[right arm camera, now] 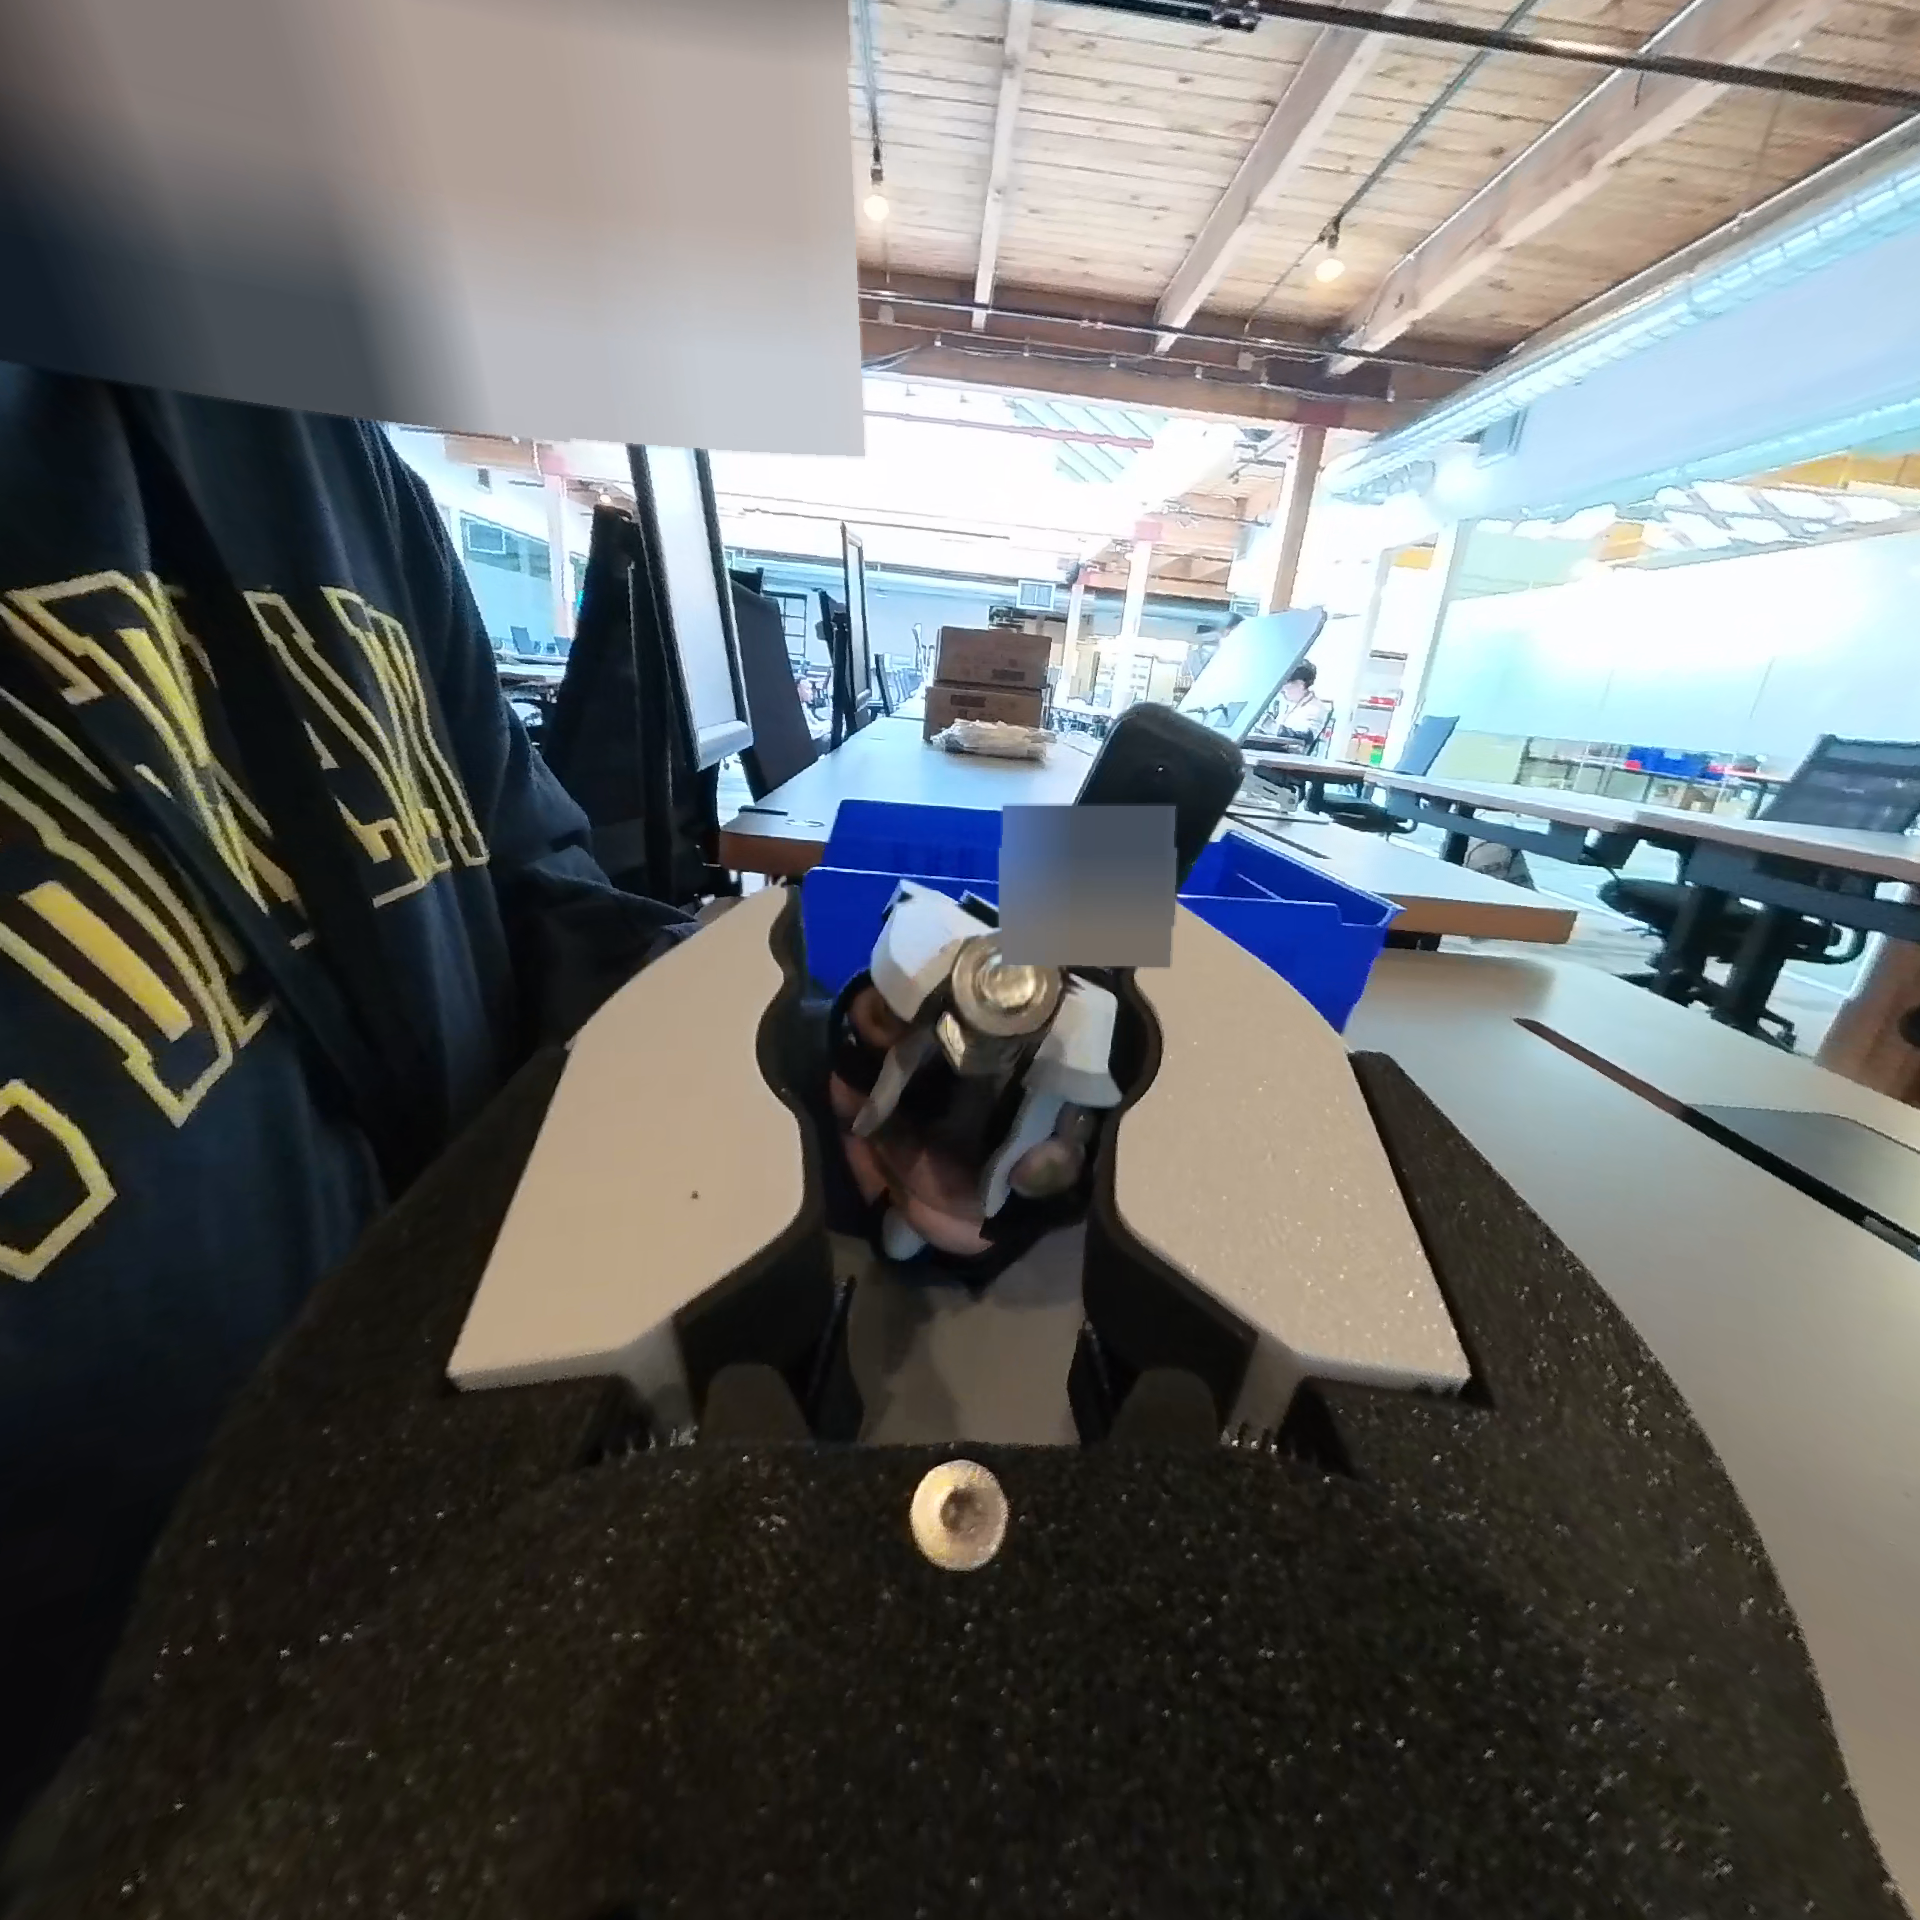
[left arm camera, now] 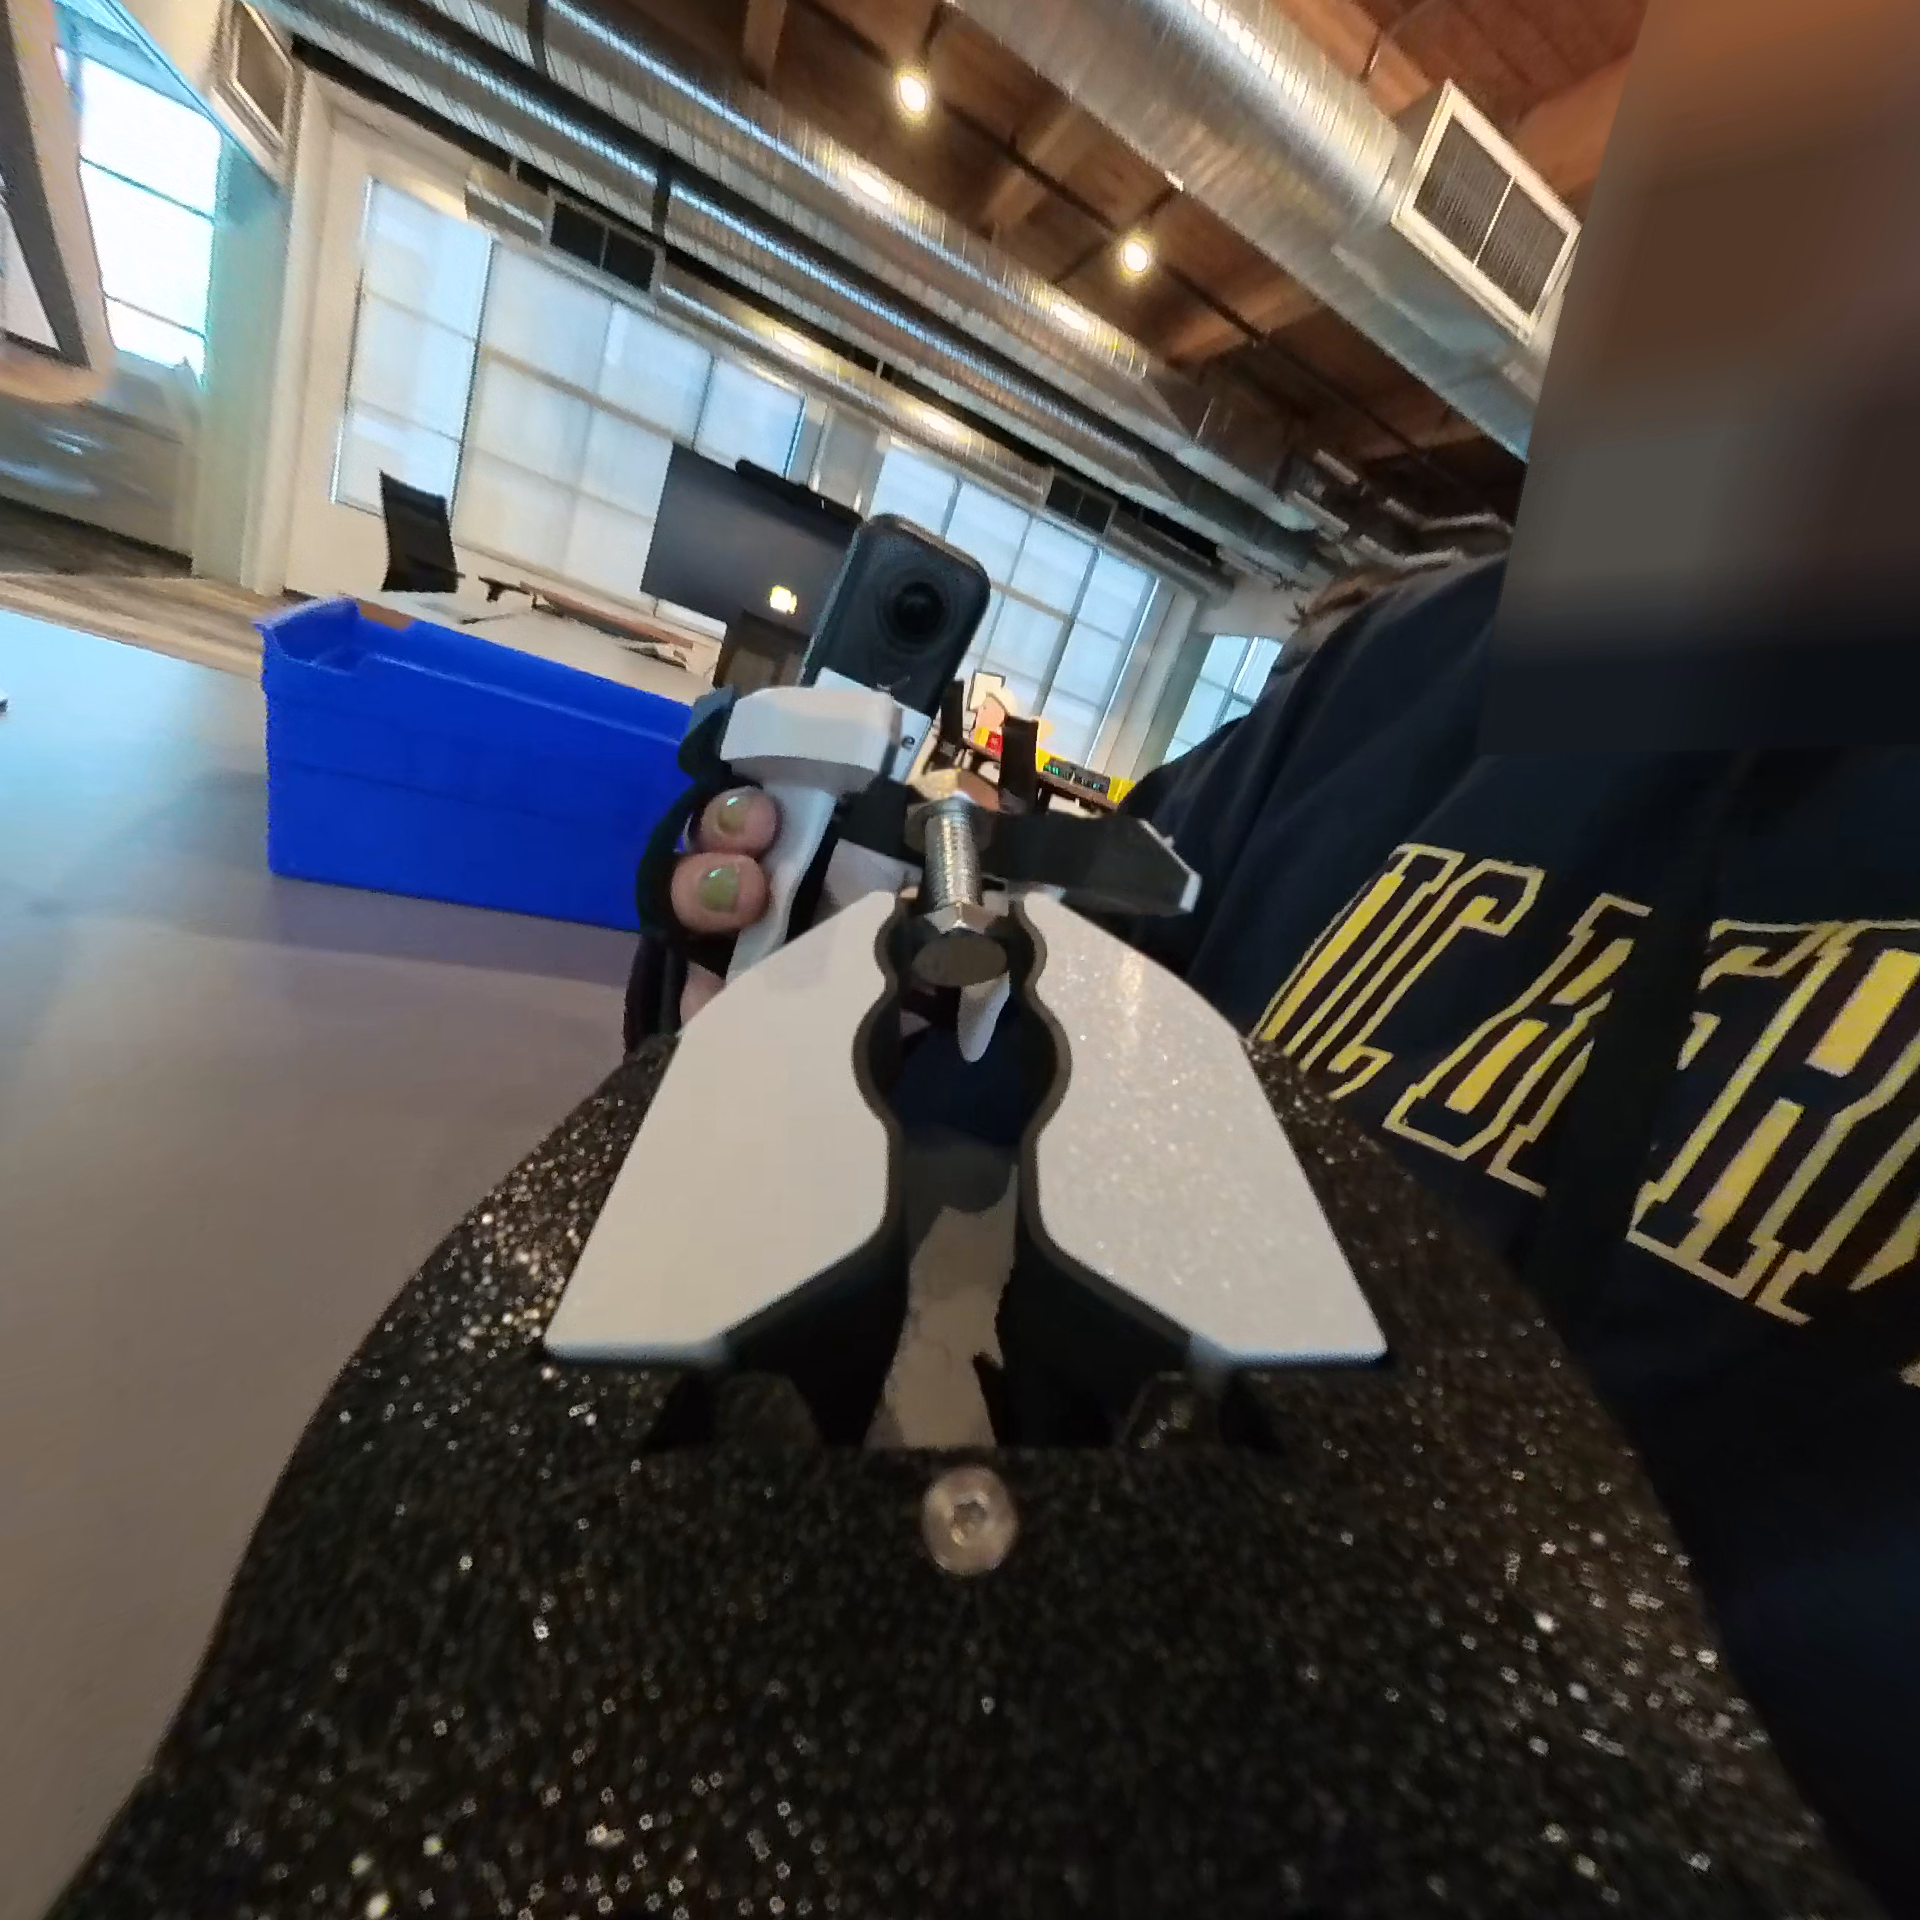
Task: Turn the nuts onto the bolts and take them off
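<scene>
Grey table (left arm camera: 208, 1039), blue bin (left arm camera: 447, 769) beyond; our left gripper (left arm camera: 956, 935) clamps bolt (left arm camera: 948, 862) head; right gripper (right arm camera: 956, 997) gapes wide, empty, facing bolt tip.

Hidden and cut-off parts

The bolt (left arm camera: 948, 868) shows no clear nut; its far end disappears behind the right gripper (left arm camera: 1039, 831) at 12 o'clock. The blue bin (right arm camera: 1288, 920) sits half-hidden behind the right gripper's fingers (right arm camera: 1236, 1122), and the sweatshirt (left arm camera: 1558, 1039) runs off at 3 o'clock.
</scene>
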Action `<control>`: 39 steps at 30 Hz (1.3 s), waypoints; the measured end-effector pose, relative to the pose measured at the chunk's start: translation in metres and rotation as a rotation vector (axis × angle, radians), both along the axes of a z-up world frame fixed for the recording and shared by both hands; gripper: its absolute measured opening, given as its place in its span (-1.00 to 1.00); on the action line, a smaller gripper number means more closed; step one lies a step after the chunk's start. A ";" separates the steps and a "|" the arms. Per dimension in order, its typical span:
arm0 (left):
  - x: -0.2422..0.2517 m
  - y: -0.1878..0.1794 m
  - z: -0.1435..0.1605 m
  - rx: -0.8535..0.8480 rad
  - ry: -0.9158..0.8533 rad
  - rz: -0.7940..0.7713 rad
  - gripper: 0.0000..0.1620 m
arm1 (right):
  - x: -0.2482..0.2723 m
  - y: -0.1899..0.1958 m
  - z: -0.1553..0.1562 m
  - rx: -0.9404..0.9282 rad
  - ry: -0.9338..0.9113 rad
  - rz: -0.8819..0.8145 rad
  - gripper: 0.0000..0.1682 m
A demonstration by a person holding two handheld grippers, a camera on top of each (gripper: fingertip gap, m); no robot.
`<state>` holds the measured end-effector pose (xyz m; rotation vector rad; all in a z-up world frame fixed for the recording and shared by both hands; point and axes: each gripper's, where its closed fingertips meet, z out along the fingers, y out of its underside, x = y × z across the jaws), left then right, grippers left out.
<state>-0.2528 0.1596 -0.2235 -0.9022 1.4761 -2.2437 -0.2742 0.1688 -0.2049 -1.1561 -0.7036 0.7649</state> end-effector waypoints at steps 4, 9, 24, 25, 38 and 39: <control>0.000 0.001 0.001 -0.003 -0.003 0.009 -0.79 | -0.004 -0.003 -0.001 0.005 -0.010 0.028 -0.38; -0.003 0.009 0.006 0.003 -0.037 0.048 -0.79 | -0.003 -0.001 -0.003 -0.016 -0.010 0.027 -0.36; -0.007 0.024 0.015 -0.046 -0.088 0.104 -0.79 | 0.007 0.004 -0.002 -0.028 0.014 -0.009 -0.37; -0.007 0.023 0.014 -0.045 -0.085 0.099 -0.79 | 0.007 0.004 -0.002 -0.026 0.015 -0.010 -0.37; 0.000 0.010 0.003 -0.019 -0.017 0.046 -0.79 | 0.003 0.002 0.002 0.001 0.008 -0.020 -0.35; 0.000 0.010 0.002 -0.019 -0.015 0.045 -0.79 | 0.002 0.002 0.002 0.005 0.005 -0.018 -0.35</control>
